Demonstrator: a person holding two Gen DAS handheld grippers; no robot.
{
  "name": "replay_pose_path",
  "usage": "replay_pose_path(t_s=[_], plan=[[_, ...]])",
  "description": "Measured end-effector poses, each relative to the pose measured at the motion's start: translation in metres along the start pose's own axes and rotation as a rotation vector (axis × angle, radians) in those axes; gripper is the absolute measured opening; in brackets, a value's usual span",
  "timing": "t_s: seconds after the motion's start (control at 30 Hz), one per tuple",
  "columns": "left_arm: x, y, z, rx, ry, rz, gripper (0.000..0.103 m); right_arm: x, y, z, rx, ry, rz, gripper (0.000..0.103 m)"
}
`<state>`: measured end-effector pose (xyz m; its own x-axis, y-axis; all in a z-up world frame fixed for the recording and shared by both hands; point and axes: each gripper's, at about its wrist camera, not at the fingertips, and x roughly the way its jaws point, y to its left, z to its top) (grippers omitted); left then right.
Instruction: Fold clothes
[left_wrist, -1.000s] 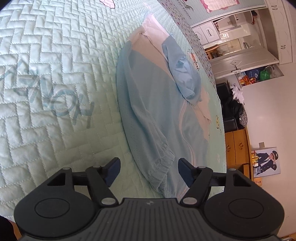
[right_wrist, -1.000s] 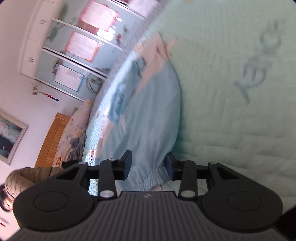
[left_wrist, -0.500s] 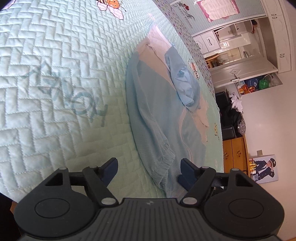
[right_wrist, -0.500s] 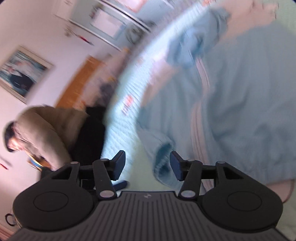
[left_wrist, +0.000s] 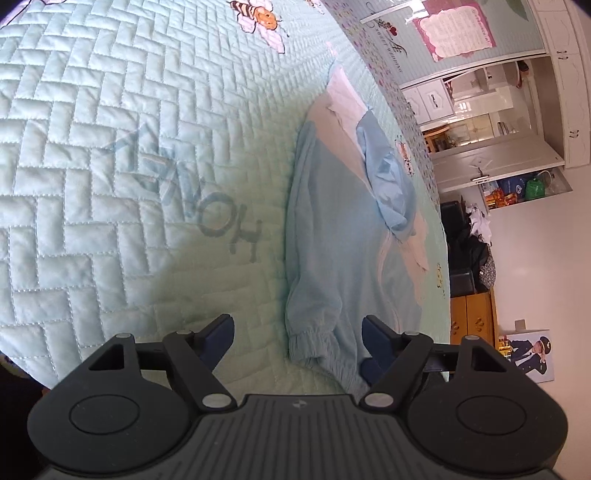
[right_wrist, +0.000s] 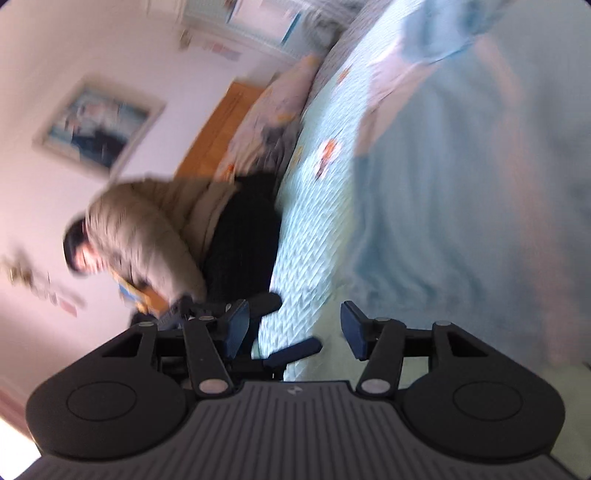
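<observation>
Black plastic arms carry the dark blue fingers (left_wrist: 219, 332) of the left gripper (left_wrist: 297, 338), which are spread wide with nothing between them. Just ahead of the gap lies the gathered cuff (left_wrist: 306, 341) of a light blue garment (left_wrist: 332, 229); neither finger visibly touches it, though the right finger hangs over the garment's near edge. The garment lies stretched out away from the gripper on a pale green quilted bedspread (left_wrist: 92, 166), with a white part at its far end and a bunched blue piece of cloth (left_wrist: 388, 184) lying on top of it. Faded blue letters (left_wrist: 192, 199) are printed on the quilt to the left of the garment, and a bee picture (left_wrist: 258, 18) sits farther up. Beyond the bed stand a white door (left_wrist: 495, 166) and a wooden cabinet (left_wrist: 472, 321).

In the right wrist view, which is badly blurred, the right gripper (right_wrist: 291, 326) also stands wide open and holds nothing. It hangs over the edge of the bedspread (right_wrist: 314, 229), with the light blue garment (right_wrist: 461, 166) ahead and to the right of it, its hem close to the right finger. To the left a person in a tan jacket (right_wrist: 147, 229) bends beside the bed, and a framed picture (right_wrist: 99, 125) hangs on the wall behind.
</observation>
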<state>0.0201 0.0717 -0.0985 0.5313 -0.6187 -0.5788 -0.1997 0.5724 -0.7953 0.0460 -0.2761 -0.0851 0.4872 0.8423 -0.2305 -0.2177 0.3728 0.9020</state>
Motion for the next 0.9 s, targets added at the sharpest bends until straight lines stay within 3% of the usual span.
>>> replay_pose_path(t_s=[0.17, 0.37, 0.53, 0.63, 0.73, 0.8, 0.9], plan=[[0.020, -0.008, 0.000, 0.015, 0.059, -0.012, 0.080, -0.057, -0.011, 0.002, 0.046, -0.156, -0.024, 0.057], [0.049, -0.022, 0.000, 0.032, 0.126, -0.031, 0.081, -0.130, -0.040, 0.004, 0.147, -0.331, -0.078, 0.065], [0.062, -0.009, 0.005, -0.050, 0.133, -0.064, 0.076, -0.180, -0.080, -0.010, 0.305, -0.454, -0.102, 0.067], [0.062, -0.006, 0.004, -0.052, 0.129, -0.062, 0.066, -0.202, -0.096, -0.016, 0.345, -0.492, -0.120, 0.068], [0.065, -0.002, 0.003, -0.050, 0.131, -0.059, 0.048, -0.205, -0.105, -0.016, 0.375, -0.499, -0.102, 0.069], [0.068, 0.001, 0.001, -0.057, 0.134, -0.056, 0.028, -0.203, -0.107, -0.014, 0.375, -0.498, -0.105, 0.072], [0.072, 0.006, -0.001, -0.071, 0.132, -0.047, 0.019, -0.201, -0.111, -0.006, 0.362, -0.476, -0.135, 0.076]])
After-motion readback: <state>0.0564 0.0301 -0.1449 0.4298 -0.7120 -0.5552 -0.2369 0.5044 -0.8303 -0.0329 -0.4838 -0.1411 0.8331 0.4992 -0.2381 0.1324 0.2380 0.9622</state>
